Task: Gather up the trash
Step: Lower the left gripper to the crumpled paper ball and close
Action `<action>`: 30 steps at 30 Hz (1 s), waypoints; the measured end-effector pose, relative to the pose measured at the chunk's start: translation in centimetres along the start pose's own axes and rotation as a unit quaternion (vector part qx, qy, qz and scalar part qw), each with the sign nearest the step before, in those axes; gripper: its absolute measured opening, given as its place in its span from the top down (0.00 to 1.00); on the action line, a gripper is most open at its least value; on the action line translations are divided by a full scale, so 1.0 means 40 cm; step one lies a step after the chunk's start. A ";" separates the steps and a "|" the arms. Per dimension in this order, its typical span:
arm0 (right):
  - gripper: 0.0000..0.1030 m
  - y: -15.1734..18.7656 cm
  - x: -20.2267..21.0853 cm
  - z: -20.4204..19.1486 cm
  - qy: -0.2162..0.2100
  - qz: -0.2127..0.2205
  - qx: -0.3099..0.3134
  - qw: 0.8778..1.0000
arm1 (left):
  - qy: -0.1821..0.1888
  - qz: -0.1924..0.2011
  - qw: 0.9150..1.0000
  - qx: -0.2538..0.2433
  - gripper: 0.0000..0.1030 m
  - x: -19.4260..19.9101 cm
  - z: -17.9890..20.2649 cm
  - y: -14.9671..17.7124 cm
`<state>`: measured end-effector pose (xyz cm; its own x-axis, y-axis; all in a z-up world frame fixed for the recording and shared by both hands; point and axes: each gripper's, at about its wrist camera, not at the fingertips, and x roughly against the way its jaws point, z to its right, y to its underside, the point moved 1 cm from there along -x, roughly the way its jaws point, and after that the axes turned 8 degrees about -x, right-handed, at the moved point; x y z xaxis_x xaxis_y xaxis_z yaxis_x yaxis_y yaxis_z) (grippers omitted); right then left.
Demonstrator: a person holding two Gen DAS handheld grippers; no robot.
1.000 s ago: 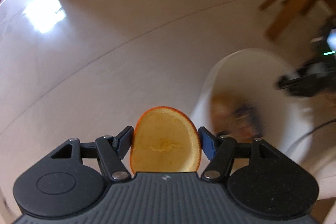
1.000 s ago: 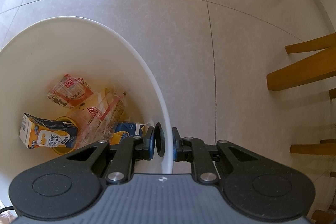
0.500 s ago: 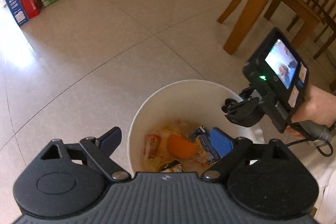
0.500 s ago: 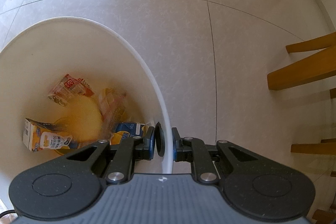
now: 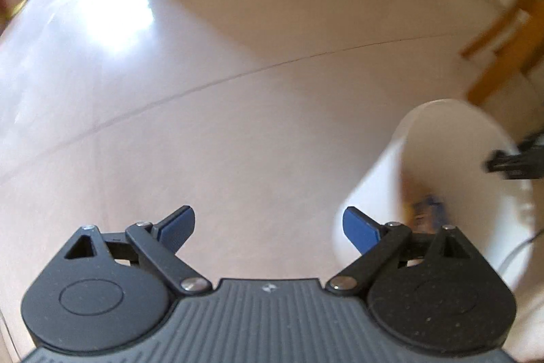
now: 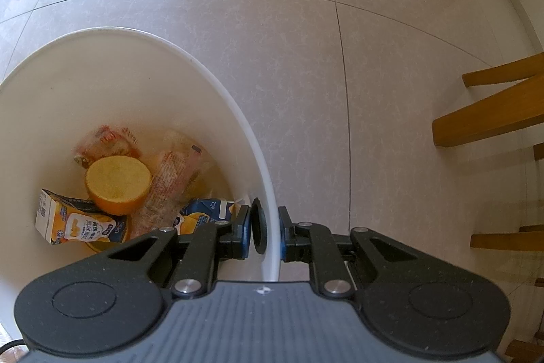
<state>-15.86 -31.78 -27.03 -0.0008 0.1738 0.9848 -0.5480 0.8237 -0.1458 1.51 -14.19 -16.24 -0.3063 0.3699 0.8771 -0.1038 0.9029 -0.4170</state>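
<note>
Just dropped: orange half point(image 6: 117, 184) now lies cut side up in the white bin point(image 6: 142, 38), at ten o'clock from the right gripper point(image 6: 263, 232). One more bit of trash put away. Left gripper point(image 5: 268, 227) jaws still opening, wide, holding nothing. Right jaws pinched tight on the bin's rim.

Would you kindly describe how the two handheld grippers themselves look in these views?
Both look alike: the left gripper and right gripper each have a dark grey ribbed body with a small white mark, two round black housings, black link arms with silver pins, and blue pads. A thin dark cable shows at the right gripper's lower corner.
</note>
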 end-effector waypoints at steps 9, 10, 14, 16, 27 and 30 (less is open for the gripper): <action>0.82 0.001 0.002 -0.005 0.004 0.002 0.003 1.000 | -0.040 -0.089 0.986 0.137 0.09 -0.269 -0.219 0.234; 0.82 0.001 0.002 -0.007 0.005 0.003 0.004 1.000 | -0.053 -0.104 0.983 0.141 0.09 -0.300 -0.235 0.255; 0.82 0.003 0.001 -0.006 0.005 0.004 0.004 1.000 | -0.068 -0.120 0.969 0.206 0.10 -0.380 -0.303 0.331; 0.82 0.003 0.000 -0.006 0.005 0.005 0.004 1.000 | -0.063 -0.117 0.962 0.237 0.10 -0.409 -0.325 0.356; 0.81 0.004 0.000 -0.009 0.009 0.006 0.004 1.000 | -0.077 -0.108 0.938 0.320 0.17 -0.530 -0.360 0.462; 0.80 0.003 -0.003 -0.011 0.010 0.007 0.006 1.000 | -0.084 -0.109 0.938 0.317 0.29 -0.543 -0.357 0.468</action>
<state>-15.56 -31.45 -27.21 0.0083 0.1967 0.9804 -0.5573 0.8150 -0.1588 19.71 -2.19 -39.71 -0.3516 0.1035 0.9304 -0.7070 0.6221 -0.3364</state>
